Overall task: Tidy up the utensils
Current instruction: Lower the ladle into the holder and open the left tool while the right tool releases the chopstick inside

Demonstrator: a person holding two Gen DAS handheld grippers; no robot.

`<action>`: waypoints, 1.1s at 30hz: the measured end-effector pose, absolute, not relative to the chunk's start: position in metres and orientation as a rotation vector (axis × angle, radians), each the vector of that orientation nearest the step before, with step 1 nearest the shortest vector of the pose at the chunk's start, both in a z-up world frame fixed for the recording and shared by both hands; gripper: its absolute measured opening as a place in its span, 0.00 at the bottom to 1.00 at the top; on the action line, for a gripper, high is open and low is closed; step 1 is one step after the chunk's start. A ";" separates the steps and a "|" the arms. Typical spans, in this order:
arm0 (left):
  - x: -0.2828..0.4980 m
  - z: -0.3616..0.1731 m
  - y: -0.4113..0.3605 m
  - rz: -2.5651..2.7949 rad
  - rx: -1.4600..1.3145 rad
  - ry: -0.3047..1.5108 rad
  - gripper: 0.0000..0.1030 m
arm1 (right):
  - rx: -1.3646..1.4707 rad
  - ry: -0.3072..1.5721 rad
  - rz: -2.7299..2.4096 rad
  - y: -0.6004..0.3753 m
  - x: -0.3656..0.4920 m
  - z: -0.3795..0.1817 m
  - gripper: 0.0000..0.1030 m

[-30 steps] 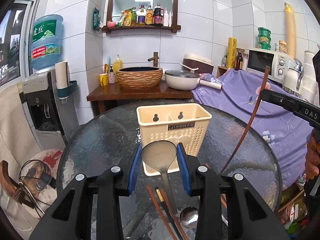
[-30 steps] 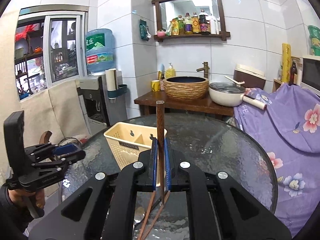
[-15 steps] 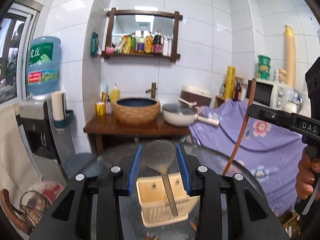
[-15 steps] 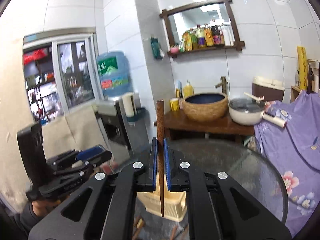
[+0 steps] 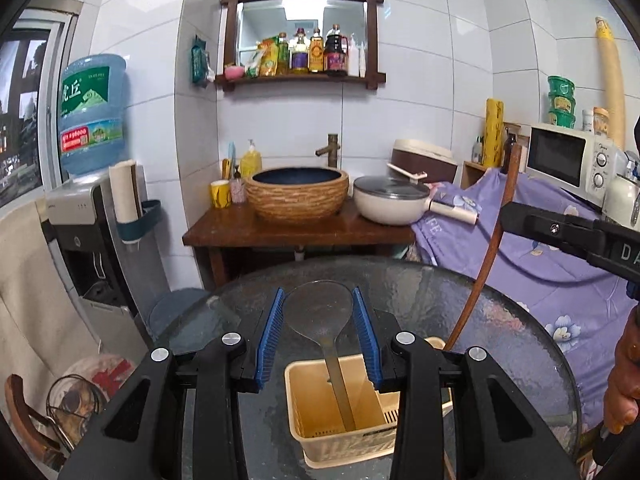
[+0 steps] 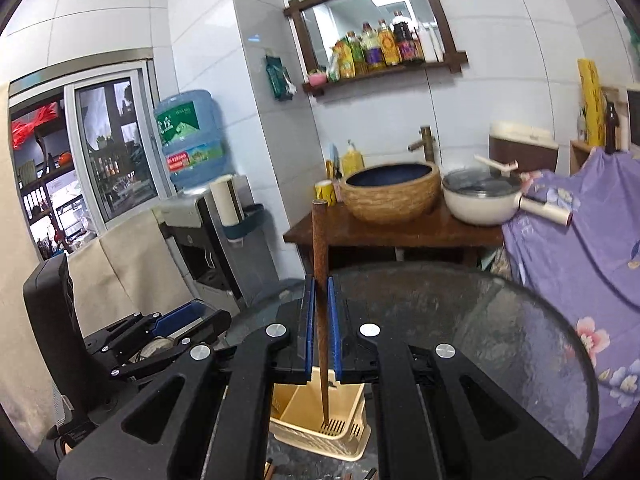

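Observation:
A cream plastic utensil holder (image 5: 344,436) stands on the round glass table (image 5: 500,320); it also shows in the right wrist view (image 6: 316,428). My left gripper (image 5: 318,300) is shut on a metal spoon (image 5: 320,316), bowl up, its handle reaching down into the holder's left compartment. My right gripper (image 6: 318,284) is shut on a brown wooden chopstick (image 6: 320,264), held upright with its tip down in the holder's slotted compartment. The chopstick (image 5: 486,252) and right gripper body (image 5: 560,232) show at the right of the left wrist view.
More chopsticks lie on the table by the holder (image 6: 270,470). Behind the table stand a wooden counter (image 5: 300,232) with a woven basin (image 5: 298,192) and a white pot (image 5: 390,200). A purple cloth (image 5: 560,248) is at the right, a water dispenser (image 5: 80,216) at the left.
Both grippers have risen above the holder and tipped downward. The spoon handle and the chopstick tip now reach down into the holder.

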State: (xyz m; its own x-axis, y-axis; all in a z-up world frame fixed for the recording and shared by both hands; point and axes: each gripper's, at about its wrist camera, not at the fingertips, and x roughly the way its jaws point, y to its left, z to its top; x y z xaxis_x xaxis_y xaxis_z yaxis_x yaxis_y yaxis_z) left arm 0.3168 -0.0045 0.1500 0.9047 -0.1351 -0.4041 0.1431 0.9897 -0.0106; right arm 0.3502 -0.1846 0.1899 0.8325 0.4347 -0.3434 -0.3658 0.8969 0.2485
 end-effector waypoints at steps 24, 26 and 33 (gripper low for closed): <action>0.340 0.090 -0.001 -0.125 0.011 0.557 0.34 | 0.217 0.537 0.420 -0.183 0.372 0.131 0.07; 0.339 0.090 -0.002 -0.125 0.011 0.556 0.34 | 0.207 0.535 0.417 -0.182 0.372 0.130 0.07; 0.325 0.097 0.000 -0.137 -0.004 0.520 0.67 | 0.203 0.524 0.404 -0.186 0.366 0.126 0.09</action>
